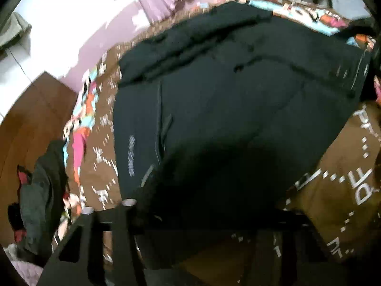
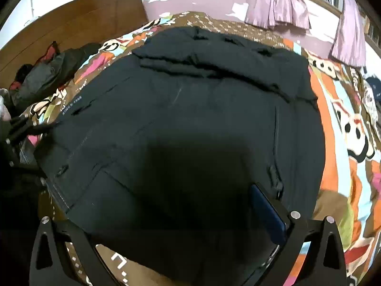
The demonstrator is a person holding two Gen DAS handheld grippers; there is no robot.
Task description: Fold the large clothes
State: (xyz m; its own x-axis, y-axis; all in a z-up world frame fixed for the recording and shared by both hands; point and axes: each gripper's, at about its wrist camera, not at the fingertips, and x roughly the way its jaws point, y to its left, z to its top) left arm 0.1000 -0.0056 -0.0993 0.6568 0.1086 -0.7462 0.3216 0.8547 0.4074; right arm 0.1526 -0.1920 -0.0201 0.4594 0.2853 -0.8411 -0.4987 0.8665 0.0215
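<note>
A large black padded jacket (image 1: 226, 95) lies spread on a bed with a brown patterned cover (image 1: 100, 124). It fills the right wrist view (image 2: 190, 109) too, a sleeve folded across its far end. My left gripper (image 1: 190, 217) stands open over the jacket's near hem, which lies between its fingers. My right gripper (image 2: 166, 217) is open wide, the jacket's near edge bulging between its fingers; one blue pad (image 2: 266, 212) shows on the right finger. The left gripper also shows at the left edge of the right wrist view (image 2: 26, 128).
A heap of dark grey and red clothes (image 2: 47, 71) lies by the wooden headboard (image 2: 78, 21) at the bed's left. Pink curtains (image 2: 278, 2) hang on the far wall. The colourful bed cover (image 2: 345, 124) shows to the right of the jacket.
</note>
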